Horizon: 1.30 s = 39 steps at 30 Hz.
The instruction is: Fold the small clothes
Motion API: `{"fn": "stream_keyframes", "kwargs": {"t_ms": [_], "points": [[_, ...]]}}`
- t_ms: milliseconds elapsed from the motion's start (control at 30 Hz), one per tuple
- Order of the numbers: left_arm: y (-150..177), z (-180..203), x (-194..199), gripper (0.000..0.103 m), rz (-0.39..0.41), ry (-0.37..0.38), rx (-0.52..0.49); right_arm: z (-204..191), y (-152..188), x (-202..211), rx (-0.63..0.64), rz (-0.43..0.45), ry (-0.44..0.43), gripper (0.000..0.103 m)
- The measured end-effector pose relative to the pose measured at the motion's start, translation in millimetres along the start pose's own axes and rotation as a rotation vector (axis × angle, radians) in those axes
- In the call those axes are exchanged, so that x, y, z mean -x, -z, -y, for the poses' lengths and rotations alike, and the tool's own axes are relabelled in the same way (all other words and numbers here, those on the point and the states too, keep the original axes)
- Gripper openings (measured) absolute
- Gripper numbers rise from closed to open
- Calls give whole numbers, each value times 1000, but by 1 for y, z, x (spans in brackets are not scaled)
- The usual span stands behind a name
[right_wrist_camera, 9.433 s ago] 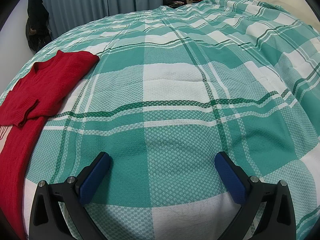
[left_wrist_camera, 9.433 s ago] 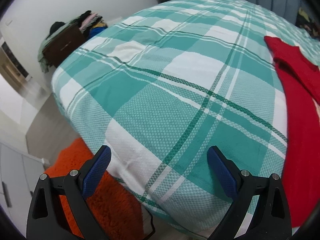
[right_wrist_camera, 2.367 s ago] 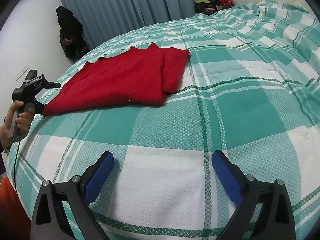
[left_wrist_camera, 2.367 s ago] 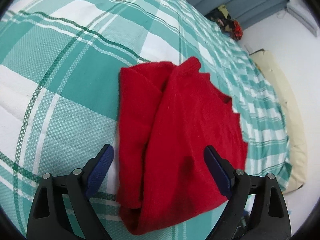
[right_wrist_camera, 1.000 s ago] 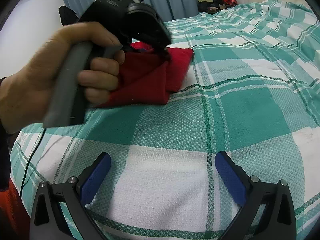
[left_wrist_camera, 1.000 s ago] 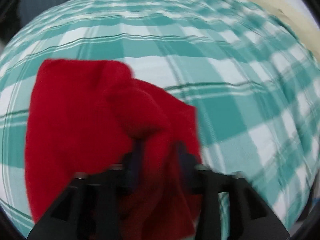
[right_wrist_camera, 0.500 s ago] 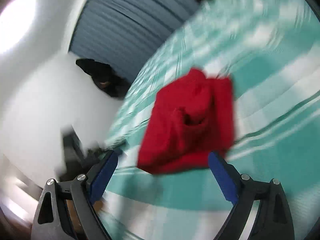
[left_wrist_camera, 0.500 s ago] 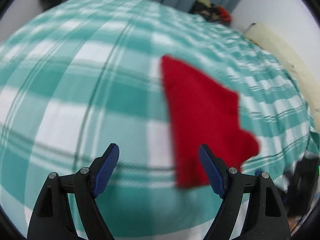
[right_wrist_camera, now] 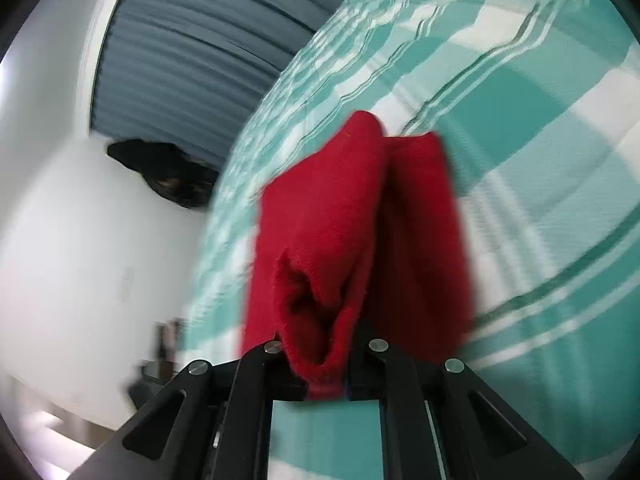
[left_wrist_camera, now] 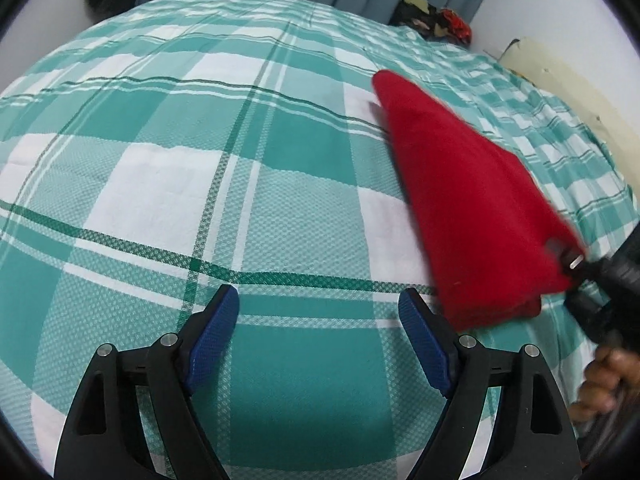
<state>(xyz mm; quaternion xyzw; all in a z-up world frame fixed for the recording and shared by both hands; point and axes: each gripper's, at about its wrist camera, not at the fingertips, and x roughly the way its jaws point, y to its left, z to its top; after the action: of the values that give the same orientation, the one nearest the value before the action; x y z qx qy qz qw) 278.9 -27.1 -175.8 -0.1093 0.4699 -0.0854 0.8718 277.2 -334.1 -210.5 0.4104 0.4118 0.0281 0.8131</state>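
A folded red sweater (left_wrist_camera: 472, 208) hangs slanted over the right side of the green-and-white checked bedspread (left_wrist_camera: 160, 180). In the left wrist view my right gripper (left_wrist_camera: 568, 264) clamps its lower corner. In the right wrist view the sweater (right_wrist_camera: 360, 220) bunches up from between the jaws of the right gripper (right_wrist_camera: 320, 380), which are closing and pinch the cloth. My left gripper (left_wrist_camera: 318, 308) stands open over bare bedspread, left of the sweater, with nothing between its blue pads.
A person's hand (left_wrist_camera: 608, 376) holds the right gripper's handle at the lower right. Blue curtains (right_wrist_camera: 192, 40) and a dark garment (right_wrist_camera: 168, 176) are by the white wall. A clothes heap (left_wrist_camera: 432, 20) lies at the far bed end, beside a cream headboard (left_wrist_camera: 560, 92).
The left gripper let go of the red sweater, opened and drew away to its left. The right gripper rolled, came onto the sweater and closed on its edge, raising it.
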Motion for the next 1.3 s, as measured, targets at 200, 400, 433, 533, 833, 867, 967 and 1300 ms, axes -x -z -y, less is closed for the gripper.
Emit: {"fn": "stream_keyframes", "kwargs": {"t_ms": [200,400,433,533,833,867,967,1300], "points": [[-4,22,17,83,26,-5,-21,32,7,-12,-57,-56,15,33],[-32,74,38,83,136,28,-133,8,3,8,43,-78,8,71],[-37,82,40,83,151,37,-157,7,2,20,70,-59,34,71],[-45,103,28,83,175,58,-224,14,-16,61,116,76,132,71],[-15,94,-50,80,-3,46,-264,-18,-124,-25,197,-28,146,69],[-17,92,-51,82,-10,53,-249,-16,-124,-43,202,-51,157,60],[-17,90,-54,84,-18,70,-238,-4,-120,-86,291,-163,284,16],[-14,89,-58,87,-7,87,-236,-38,-77,2,503,11,283,35]]}}
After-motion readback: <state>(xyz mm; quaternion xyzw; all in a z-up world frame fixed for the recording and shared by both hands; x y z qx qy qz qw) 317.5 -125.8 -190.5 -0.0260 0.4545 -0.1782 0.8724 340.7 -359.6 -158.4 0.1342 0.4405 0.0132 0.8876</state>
